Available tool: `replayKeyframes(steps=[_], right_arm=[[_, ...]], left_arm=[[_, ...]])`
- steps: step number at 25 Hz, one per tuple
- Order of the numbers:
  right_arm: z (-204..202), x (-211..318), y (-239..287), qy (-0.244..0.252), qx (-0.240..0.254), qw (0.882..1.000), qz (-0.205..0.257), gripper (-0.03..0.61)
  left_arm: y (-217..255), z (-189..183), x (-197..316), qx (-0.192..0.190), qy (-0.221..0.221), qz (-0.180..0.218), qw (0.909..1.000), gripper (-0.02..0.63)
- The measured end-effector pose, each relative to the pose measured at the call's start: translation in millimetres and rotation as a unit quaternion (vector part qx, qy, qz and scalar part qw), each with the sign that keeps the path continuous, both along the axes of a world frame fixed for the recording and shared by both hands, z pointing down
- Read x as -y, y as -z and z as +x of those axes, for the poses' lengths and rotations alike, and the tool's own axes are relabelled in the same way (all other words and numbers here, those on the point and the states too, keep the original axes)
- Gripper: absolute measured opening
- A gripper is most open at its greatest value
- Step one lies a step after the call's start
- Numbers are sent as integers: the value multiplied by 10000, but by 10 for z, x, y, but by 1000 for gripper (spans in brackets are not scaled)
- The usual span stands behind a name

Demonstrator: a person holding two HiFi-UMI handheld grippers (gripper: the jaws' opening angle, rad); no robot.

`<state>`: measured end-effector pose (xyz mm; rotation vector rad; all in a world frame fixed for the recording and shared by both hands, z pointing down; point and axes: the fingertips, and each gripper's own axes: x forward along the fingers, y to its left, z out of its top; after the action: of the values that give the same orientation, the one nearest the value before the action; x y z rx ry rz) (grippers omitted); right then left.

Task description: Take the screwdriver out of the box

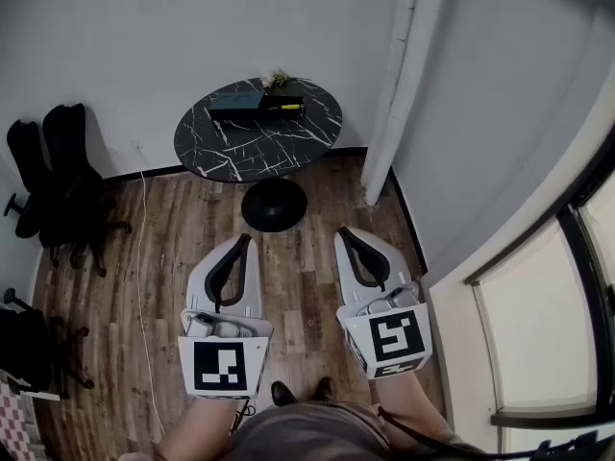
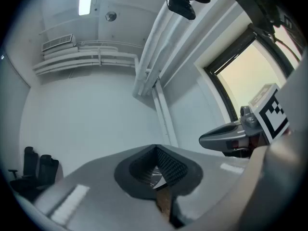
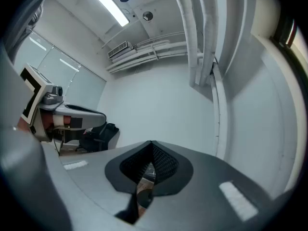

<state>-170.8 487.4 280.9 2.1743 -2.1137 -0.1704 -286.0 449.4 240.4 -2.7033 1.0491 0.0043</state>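
Note:
A black box (image 1: 258, 110) lies on the round black marble table (image 1: 211, 147) at the far side of the room. A yellow bit that looks like the screwdriver (image 1: 285, 107) shows at the box's right end. My left gripper (image 1: 240, 241) and right gripper (image 1: 346, 233) hang side by side above the wood floor, well short of the table, both pointing towards it. Each is shut with nothing between its jaws. In the left gripper view the left gripper (image 2: 156, 150) has its tips touching, and so does the right gripper (image 3: 151, 146) in the right gripper view.
A small plant (image 1: 277, 80) stands behind the box. The table's round foot (image 1: 274, 205) sits on the floor ahead of the grippers. Black chairs (image 1: 58, 181) stand at the left wall, a white column (image 1: 394, 94) at the right, and a cable (image 1: 144, 257) runs along the floor.

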Motion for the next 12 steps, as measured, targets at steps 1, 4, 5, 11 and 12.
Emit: replayKeyframes(steps=[1, 4, 5, 11, 12], right_arm=[[26, -9, -4, 17, -13, 10000, 13, 25], [116, -55, -30, 31, -5, 10000, 9, 25], [151, -75, -41, 25, 10, 10000, -2, 25], [400, -142, -98, 16, 149, 9998, 104, 25], [437, -146, -119, 31, 195, 9997, 113, 26]], left_arm=[[-8, 28, -12, 24, -4, 18, 10000, 0], [-37, 115, -57, 75, -12, 31, 10000, 1], [-43, 146, -74, 83, -13, 24, 10000, 0], [-135, 346, -127, 156, 5, -35, 9999, 0], [-165, 370, -129, 172, 19, -53, 9998, 1]])
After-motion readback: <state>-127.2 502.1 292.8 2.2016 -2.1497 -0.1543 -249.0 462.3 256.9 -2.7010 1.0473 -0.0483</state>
